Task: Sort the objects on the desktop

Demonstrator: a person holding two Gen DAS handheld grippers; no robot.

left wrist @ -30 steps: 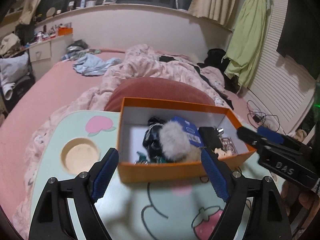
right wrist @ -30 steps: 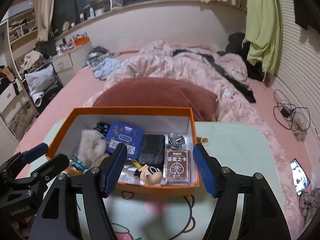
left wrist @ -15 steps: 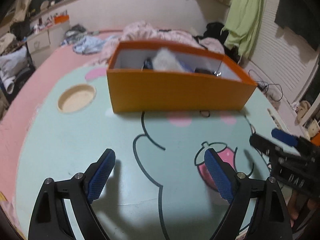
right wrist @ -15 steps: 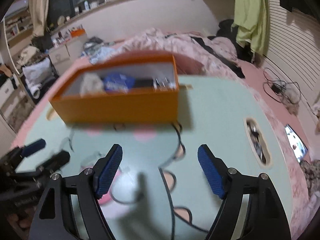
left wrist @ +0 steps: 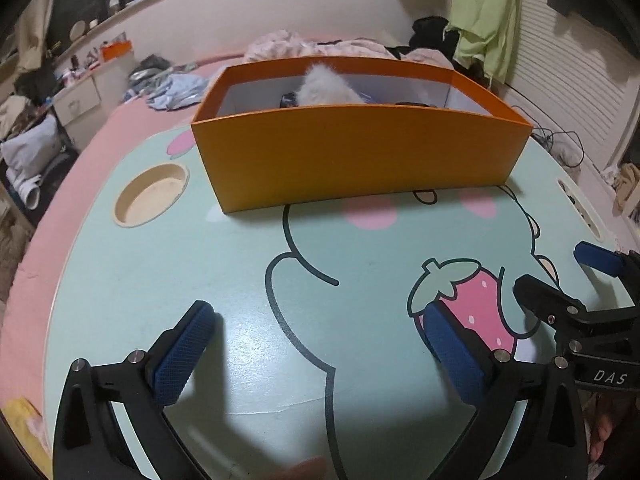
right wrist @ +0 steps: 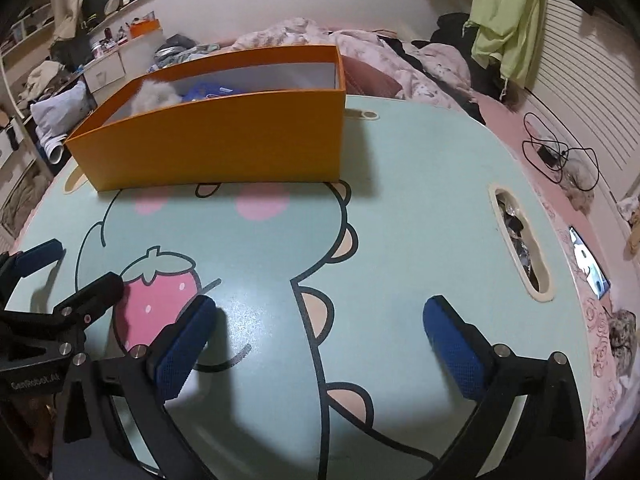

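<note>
An orange box (left wrist: 360,160) is seen at the far side of the table (left wrist: 200,280), its long axis running left to right, its mouth upward. A grey fluffy ball (left wrist: 324,88) and a blue packet (right wrist: 208,90) are glimpsed inside. The box is judged light, stiff cardboard, best taken by a thin wall rim. Both the left gripper (left wrist: 316,322) and the right gripper (right wrist: 318,314) are held wide apart, empty, low over the tabletop.

From my remote seat, the orange box (left wrist: 360,160) looked like smooth matt card. The table (right wrist: 420,200) had a slightly glossy printed top. My left gripper (left wrist: 316,344) wore rough, knurled blue pads (left wrist: 180,356) on matt black plastic. A fluffy white ball (left wrist: 324,88) looked furry.
</note>
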